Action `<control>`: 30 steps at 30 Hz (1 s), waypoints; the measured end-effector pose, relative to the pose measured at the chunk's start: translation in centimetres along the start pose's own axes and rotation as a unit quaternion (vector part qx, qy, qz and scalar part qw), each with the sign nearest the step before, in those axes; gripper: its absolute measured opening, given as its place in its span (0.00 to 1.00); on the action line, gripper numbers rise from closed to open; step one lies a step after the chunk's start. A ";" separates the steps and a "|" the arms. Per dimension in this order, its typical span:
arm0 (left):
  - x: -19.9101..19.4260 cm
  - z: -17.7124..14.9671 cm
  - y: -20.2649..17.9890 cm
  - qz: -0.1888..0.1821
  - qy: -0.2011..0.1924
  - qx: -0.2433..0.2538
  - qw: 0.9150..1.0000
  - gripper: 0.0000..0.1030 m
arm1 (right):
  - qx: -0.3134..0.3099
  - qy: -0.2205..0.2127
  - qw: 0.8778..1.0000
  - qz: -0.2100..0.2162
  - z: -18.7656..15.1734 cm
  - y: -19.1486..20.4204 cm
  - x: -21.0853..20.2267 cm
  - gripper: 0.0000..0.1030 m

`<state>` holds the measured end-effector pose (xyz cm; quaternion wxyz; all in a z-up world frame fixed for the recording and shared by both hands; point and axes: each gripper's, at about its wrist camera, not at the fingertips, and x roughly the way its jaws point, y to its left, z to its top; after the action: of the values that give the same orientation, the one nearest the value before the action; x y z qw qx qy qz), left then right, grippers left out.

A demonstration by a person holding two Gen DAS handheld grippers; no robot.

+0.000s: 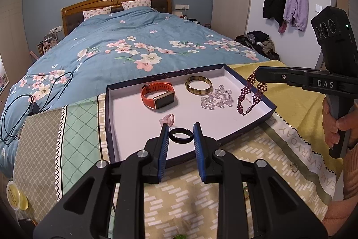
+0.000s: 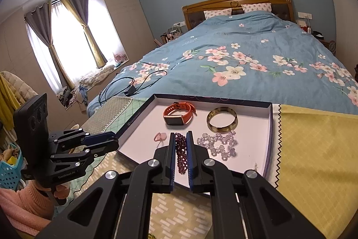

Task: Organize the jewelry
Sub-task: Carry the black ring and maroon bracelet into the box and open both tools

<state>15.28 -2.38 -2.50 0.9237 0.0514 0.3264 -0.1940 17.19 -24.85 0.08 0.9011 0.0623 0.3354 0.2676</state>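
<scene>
Right hand-held gripper [image 2: 180,142] is pinching a purple beaded bracelet [image 1: 249,93], which is hanging lengthwise over the white tray's [image 1: 134,138] right edge. Left hand-held gripper [image 1: 181,130] is clamping a small dark ring [image 1: 180,135], lying flat, above the tray's near edge.

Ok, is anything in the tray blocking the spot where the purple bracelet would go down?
Nothing visible. The right hand-held gripper holds the purple beaded bracelet above bare tray floor near the right wall; the clear bead bracelet lies close beside it.

orange watch [image 1: 158,95], purple bracelet [image 1: 248,94], black ring [image 1: 181,135]
</scene>
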 end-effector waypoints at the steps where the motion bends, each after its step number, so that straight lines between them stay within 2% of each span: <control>1: 0.2 0.1 0.1 0.001 0.001 0.000 1.000 0.22 | 0.001 0.001 1.000 0.001 0.1 -0.1 0.1 0.07; 24: 8.1 0.2 1.6 -0.014 0.087 -0.023 0.996 0.22 | 0.058 0.041 0.997 0.013 0.5 -3.4 5.6 0.07; 30: 10.3 0.4 1.8 -0.011 0.106 -0.028 0.994 0.22 | 0.072 0.048 0.996 0.002 0.2 -4.4 6.3 0.07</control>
<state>23.57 -4.17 -8.63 0.8829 0.0426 0.4283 -0.1880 23.28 -25.26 -4.64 0.8767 0.1150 0.3962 0.2475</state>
